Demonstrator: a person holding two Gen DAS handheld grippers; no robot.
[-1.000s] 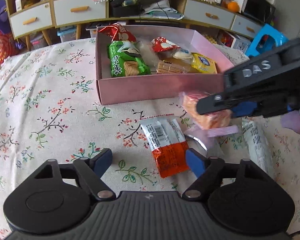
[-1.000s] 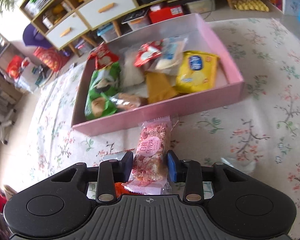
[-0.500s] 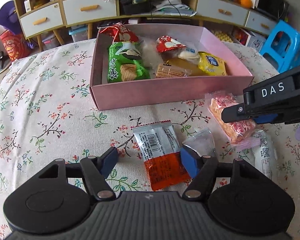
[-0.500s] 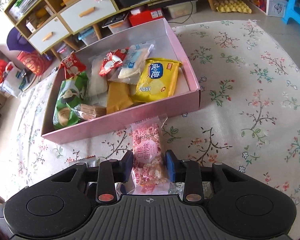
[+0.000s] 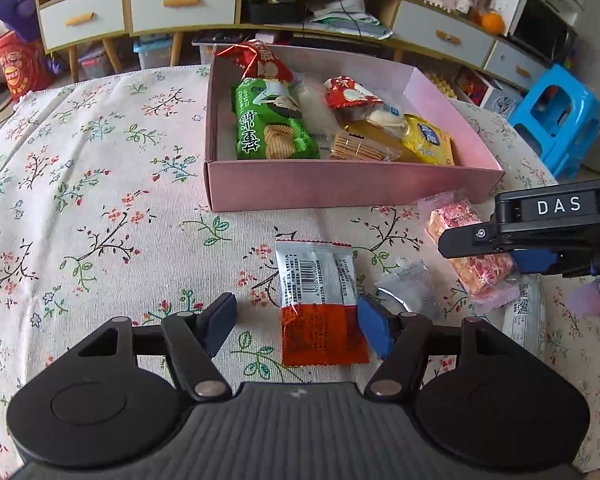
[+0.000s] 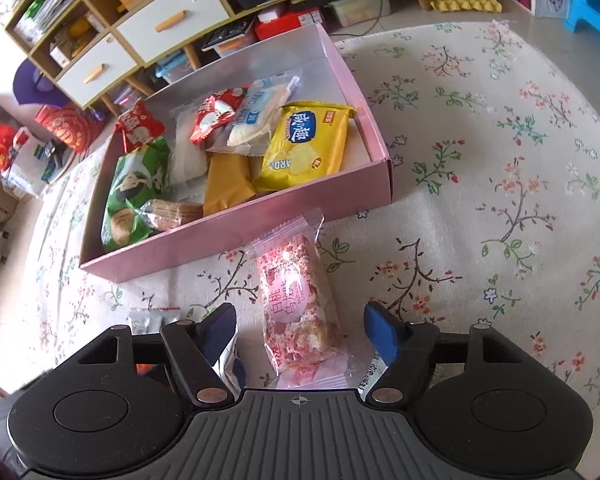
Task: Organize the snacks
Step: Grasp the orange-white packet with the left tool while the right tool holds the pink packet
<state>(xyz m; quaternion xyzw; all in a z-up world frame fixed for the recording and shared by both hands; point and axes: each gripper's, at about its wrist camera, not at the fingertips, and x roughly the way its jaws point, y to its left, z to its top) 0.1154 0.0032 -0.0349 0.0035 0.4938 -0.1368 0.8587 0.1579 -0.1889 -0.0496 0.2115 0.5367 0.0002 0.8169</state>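
Note:
A pink box (image 5: 340, 188) (image 6: 236, 236) on the floral cloth holds several snack packs. In front of it a silver-and-orange packet (image 5: 320, 280) lies flat. My left gripper (image 5: 296, 312) hangs over that packet with its jaws closing. The right pad is at the packet's edge and the left pad stands clear of it. A pink snack bar (image 6: 296, 300) (image 5: 456, 220) lies on the cloth near the box's front right corner. My right gripper (image 6: 299, 316) straddles the bar with its jaws opening, and neither pad touches it.
A small silver sachet (image 5: 408, 288) and a long white packet (image 5: 524, 316) lie between the two grippers. Drawers and shelves (image 5: 180, 4) stand behind the table. A blue stool (image 5: 556, 116) is off its right side. The cloth (image 6: 500, 160) to the right of the box is bare.
My right gripper's jaws have spread wide and let go of the pink snack bar, which now rests on the cloth. The left jaws have narrowed around the silver-and-orange packet.

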